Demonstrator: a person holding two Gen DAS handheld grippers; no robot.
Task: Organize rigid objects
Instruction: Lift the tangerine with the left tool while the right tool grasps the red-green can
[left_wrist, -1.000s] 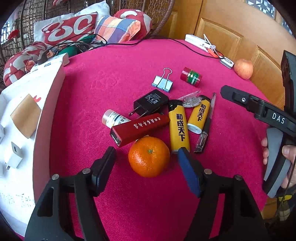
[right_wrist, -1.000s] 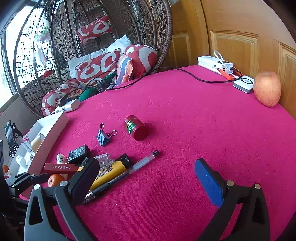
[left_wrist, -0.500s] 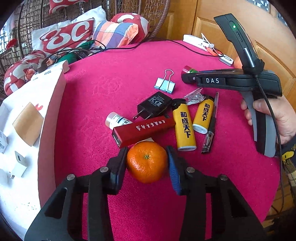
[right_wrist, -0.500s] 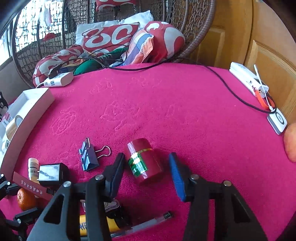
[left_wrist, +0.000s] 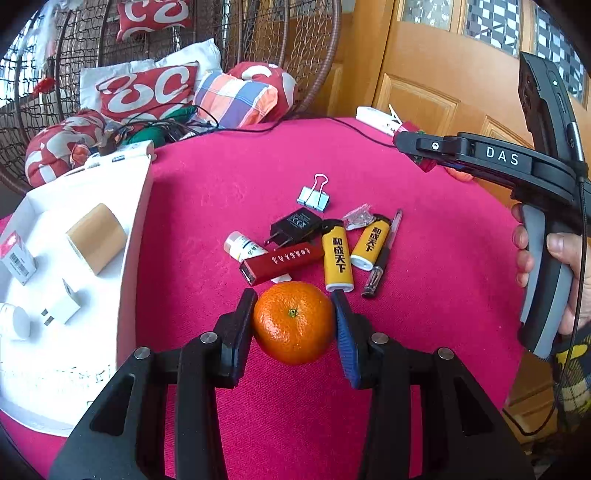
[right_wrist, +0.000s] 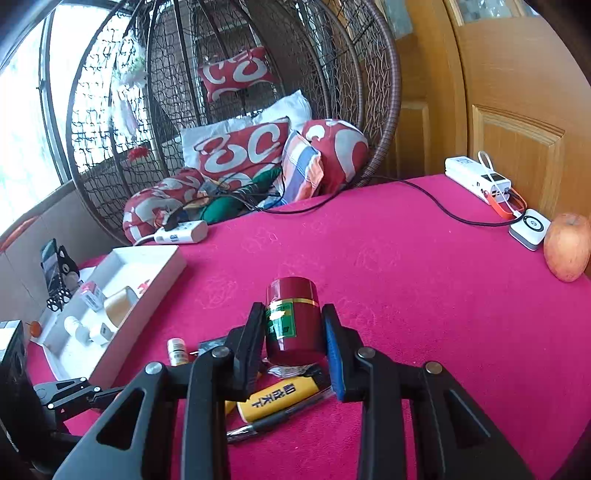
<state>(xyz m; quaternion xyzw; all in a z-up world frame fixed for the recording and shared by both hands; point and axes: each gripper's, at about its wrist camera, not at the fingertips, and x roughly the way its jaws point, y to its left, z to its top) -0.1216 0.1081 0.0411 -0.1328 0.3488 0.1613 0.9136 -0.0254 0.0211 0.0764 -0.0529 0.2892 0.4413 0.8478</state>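
Observation:
My left gripper (left_wrist: 293, 306) is shut on an orange mandarin (left_wrist: 293, 325), held just above the pink cloth. My right gripper (right_wrist: 293, 317) is shut on a dark red canister (right_wrist: 293, 321) with a green and gold label, upright and lifted off the table. In the left wrist view that canister (left_wrist: 424, 164) peeks out under the right gripper's tip. Below lie a red power bank (left_wrist: 280, 260), two yellow lighters (left_wrist: 337, 258), a pen (left_wrist: 384, 254), a black charger (left_wrist: 293, 223), a small white bottle (left_wrist: 242, 247) and a binder clip (left_wrist: 314, 195).
A white open box (left_wrist: 136, 236) at the left edge holds a tan block, white chargers and small packs. An apple (right_wrist: 567, 251), a white power bank (right_wrist: 476, 177) and a black cable (right_wrist: 424, 195) lie at the far right. A wicker chair with cushions (right_wrist: 243, 151) stands behind the table.
Both grippers went from open to closed: the left on the mandarin, the right on the red canister after reaching it. Both have since risen with their loads.

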